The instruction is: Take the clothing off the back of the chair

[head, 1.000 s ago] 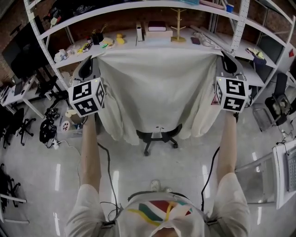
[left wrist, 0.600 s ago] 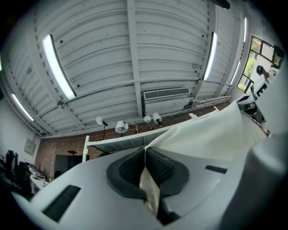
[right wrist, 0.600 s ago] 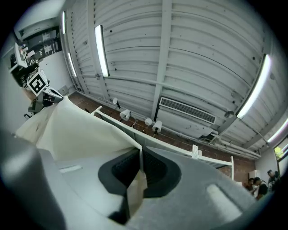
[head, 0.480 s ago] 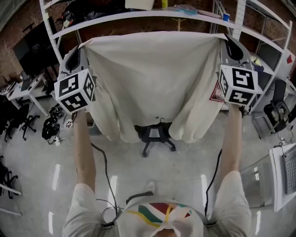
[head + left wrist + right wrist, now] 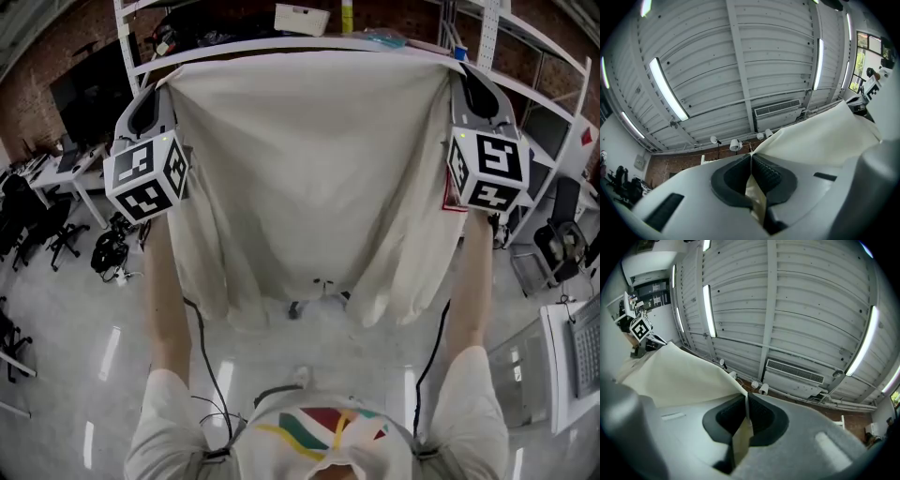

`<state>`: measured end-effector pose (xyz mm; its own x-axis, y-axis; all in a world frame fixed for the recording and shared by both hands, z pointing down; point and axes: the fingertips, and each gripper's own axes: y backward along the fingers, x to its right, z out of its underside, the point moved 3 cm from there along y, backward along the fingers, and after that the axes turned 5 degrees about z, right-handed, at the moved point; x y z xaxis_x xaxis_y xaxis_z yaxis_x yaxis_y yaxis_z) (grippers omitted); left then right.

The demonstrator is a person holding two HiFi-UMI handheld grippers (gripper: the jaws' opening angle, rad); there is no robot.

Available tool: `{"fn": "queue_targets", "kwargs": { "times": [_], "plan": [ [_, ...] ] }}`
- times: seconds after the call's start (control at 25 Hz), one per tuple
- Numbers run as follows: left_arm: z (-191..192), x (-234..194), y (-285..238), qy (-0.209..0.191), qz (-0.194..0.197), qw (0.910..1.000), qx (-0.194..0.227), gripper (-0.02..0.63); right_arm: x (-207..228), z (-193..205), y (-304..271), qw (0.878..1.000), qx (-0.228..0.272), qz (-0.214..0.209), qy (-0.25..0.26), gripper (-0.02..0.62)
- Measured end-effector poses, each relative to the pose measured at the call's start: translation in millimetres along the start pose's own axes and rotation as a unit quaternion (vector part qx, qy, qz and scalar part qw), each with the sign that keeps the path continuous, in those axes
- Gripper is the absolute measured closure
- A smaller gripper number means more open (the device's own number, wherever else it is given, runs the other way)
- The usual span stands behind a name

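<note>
Garment (image 5: 309,169) hangs wide across view | shelving (image 5: 488,28) behind | monitor (image 5: 89,89) left

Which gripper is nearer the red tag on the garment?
Right. The right gripper pinches the cream garment just above the red tag; the left gripper clamps its opposite corner, far across the fabric.

Ceiling strip lights (image 5: 668,89) are glowing brightly at ten o'clock in the left gripper view; glare streaks are shining on the floor (image 5: 66,319); edges are bending, corners darkening.
</note>
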<state>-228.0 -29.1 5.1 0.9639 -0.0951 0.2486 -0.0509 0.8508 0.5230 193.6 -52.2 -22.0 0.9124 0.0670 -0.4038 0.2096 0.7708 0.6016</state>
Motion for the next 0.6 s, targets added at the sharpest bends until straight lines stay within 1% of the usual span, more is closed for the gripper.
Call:
{"fn": "queue_targets", "kwargs": {
  "times": [0.16,0.28,0.44,0.6],
  "plan": [
    [-3.3,0.8,24.9,0.003,-0.003,1.0000,-0.003,0.589,-5.4,-9.7,20.6,1.000,0.008,-0.006,-0.009,0.589],
    [4.0,7.2,41.8,0.010,-0.001,0.9999,-0.014,0.589,-14.3,-7.5,36.2,1.000,0.005,-0.013,-0.019,0.589],
    [25.1,19.9,60.5,0.025,0.004,0.9991,-0.033,0.589,-30.3,11.6,55.1,0.999,-0.011,-0.024,-0.030,0.589],
    [54.7,38.4,74.3,0.040,0.007,0.9979,-0.050,0.589,-50.2,41.4,76.1,0.998,-0.038,-0.036,-0.040,0.589]
  ]
}}
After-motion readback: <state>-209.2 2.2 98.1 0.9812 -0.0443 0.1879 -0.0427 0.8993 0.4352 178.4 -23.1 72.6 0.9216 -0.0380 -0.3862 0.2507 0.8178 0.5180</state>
